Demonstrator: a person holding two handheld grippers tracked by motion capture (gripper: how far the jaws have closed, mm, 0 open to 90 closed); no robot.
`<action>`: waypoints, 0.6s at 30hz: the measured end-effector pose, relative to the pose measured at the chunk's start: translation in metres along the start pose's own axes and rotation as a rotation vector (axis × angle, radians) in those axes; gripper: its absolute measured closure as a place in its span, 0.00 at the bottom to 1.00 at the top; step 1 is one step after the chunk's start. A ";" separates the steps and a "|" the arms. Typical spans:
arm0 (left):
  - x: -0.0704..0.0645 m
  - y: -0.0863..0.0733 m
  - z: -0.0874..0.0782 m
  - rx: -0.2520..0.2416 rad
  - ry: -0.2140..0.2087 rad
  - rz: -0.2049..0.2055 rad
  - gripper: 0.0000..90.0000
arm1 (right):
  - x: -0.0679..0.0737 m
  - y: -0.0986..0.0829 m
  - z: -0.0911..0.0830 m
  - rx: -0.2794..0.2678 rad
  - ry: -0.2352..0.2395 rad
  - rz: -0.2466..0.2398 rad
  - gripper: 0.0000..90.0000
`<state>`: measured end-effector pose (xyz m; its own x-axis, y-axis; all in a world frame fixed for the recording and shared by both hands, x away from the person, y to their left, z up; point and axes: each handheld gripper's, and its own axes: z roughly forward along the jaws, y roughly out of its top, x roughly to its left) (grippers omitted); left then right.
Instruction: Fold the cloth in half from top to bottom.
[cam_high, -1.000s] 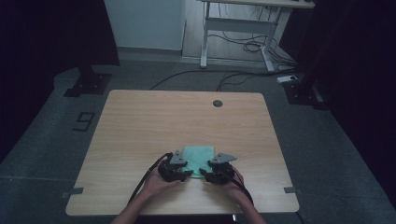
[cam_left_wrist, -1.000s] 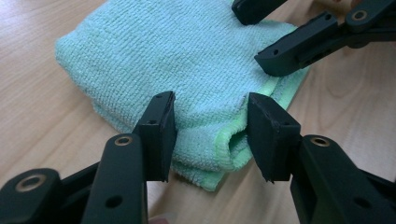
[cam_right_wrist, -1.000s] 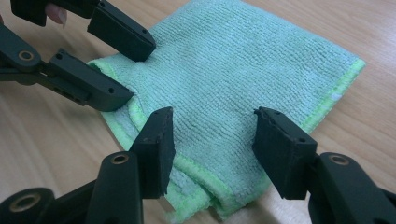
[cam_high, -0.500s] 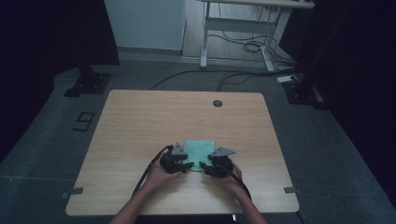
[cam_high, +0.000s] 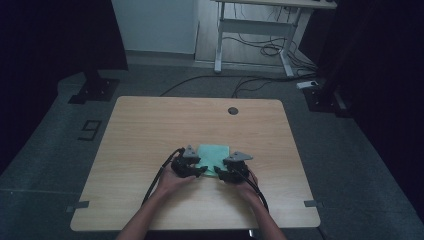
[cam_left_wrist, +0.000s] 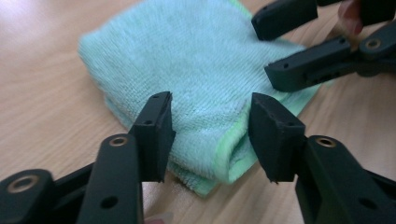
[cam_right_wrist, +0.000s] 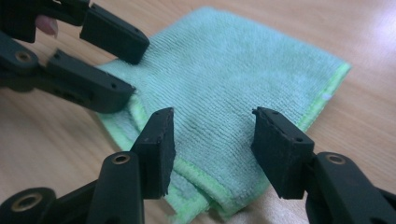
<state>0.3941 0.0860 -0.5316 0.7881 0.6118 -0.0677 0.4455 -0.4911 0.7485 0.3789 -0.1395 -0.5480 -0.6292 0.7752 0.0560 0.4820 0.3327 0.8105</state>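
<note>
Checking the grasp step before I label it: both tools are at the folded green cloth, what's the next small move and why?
Probably close both tools on the near edge. The left tool and right tool both stand open, each straddling a near corner of the folded cloth lying flat on the table. Neither pinches it yet, so nothing can be lifted or unfolded.

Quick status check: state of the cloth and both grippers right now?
green cloth: folded in layers, flat on the table, not lifted.
left gripper: open, jaws astride the cloth's near folded corner.
right gripper: open, jaws astride the cloth's near edge.
table: wooden top, cloth near the person's edge.
</note>
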 end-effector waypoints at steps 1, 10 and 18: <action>-0.002 0.000 -0.005 -0.017 0.009 0.000 0.54 | 0.001 -0.001 -0.003 -0.019 0.002 -0.003 0.53; -0.024 -0.013 -0.047 -0.099 0.064 0.012 0.52 | 0.006 -0.007 -0.036 -0.113 0.016 0.011 0.53; -0.038 -0.038 -0.068 -0.105 0.074 0.004 0.51 | 0.013 -0.021 -0.057 -0.106 0.017 -0.004 0.52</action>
<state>0.3177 0.1238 -0.5126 0.7543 0.6563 -0.0187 0.3927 -0.4282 0.8139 0.3261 -0.1672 -0.5314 -0.6415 0.7646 0.0619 0.4130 0.2763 0.8678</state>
